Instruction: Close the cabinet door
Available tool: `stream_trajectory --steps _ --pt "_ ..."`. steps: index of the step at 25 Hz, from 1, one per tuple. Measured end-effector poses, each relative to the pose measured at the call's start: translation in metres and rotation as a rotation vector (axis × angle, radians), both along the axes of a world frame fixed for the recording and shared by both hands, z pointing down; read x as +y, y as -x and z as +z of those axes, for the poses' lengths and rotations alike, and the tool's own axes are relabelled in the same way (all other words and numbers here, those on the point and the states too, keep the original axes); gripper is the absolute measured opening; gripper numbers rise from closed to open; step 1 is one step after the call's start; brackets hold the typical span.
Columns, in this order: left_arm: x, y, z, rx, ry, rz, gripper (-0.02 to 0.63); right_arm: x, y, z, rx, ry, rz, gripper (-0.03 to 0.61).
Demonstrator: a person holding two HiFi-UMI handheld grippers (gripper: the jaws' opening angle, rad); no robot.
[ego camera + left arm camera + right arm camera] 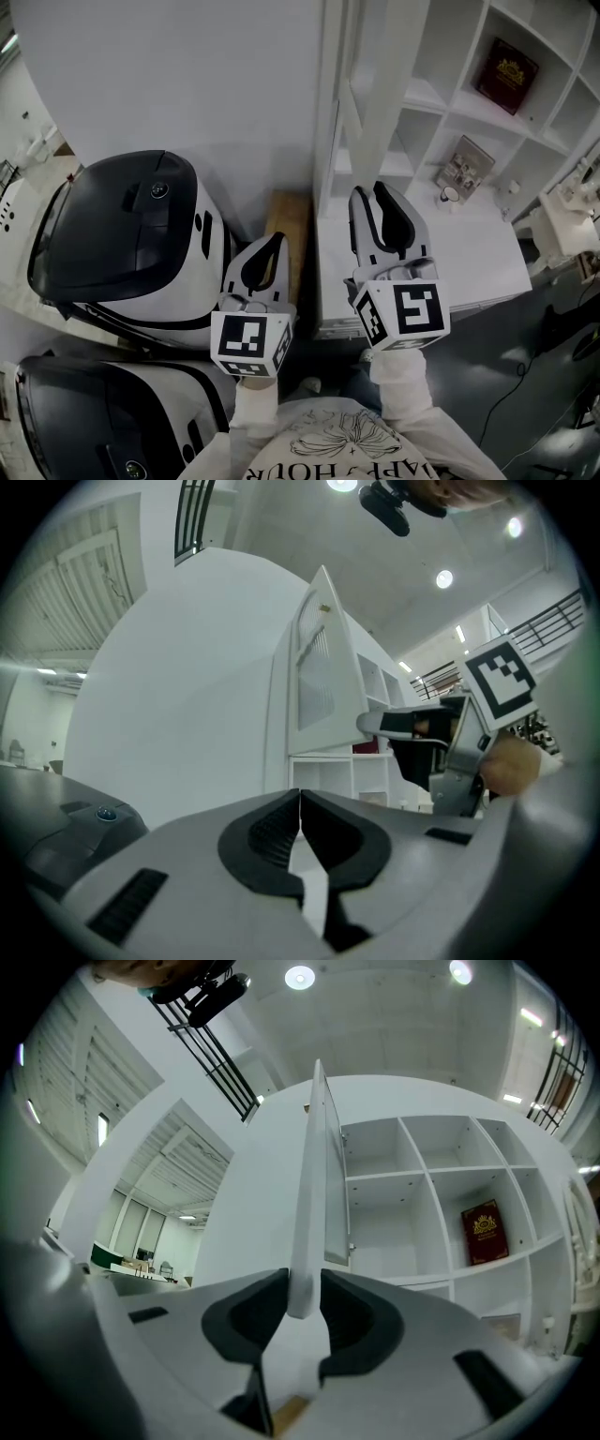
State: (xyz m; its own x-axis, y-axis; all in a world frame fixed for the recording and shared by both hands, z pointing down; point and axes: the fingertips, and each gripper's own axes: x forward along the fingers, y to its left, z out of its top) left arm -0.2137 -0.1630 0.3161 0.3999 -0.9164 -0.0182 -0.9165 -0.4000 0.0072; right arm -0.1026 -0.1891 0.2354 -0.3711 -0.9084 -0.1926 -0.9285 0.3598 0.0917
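Observation:
The white cabinet door (367, 89) stands open, edge-on toward me, in front of the open white shelving (424, 96). My right gripper (372, 194) reaches up to the door's lower edge. In the right gripper view the door's edge (313, 1194) runs down between the jaws of the right gripper (302, 1299), which are shut on it. My left gripper (276, 242) hangs lower and to the left, apart from the door, shut with nothing in it (300, 799). From the left gripper view the door (319, 667) and the right gripper (412, 728) show ahead.
A red book (506, 75) stands in an upper compartment. A framed picture (464, 164) and a small cup (450, 195) sit on the cabinet's lower ledge. Two black-and-white machines (131, 244) (103, 412) crowd the left. A wooden strip (291, 230) lies by the wall.

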Motion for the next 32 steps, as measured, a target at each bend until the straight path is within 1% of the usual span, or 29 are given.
stream_trajectory --steps 7,16,22,32 --pt "-0.009 -0.017 0.008 -0.002 0.021 0.011 0.005 -0.001 -0.008 0.0 -0.024 0.006 -0.028 0.104" --pt "-0.017 -0.036 0.009 -0.014 0.027 0.032 0.005 -0.002 -0.013 0.0 -0.021 0.005 -0.069 0.104" --pt "-0.024 -0.041 0.009 -0.015 0.026 0.028 0.005 -0.001 -0.014 0.0 -0.024 0.003 -0.097 0.078" --pt "-0.035 -0.063 0.011 -0.014 0.03 0.042 0.005 -0.002 -0.024 0.0 -0.019 0.006 -0.142 0.078"
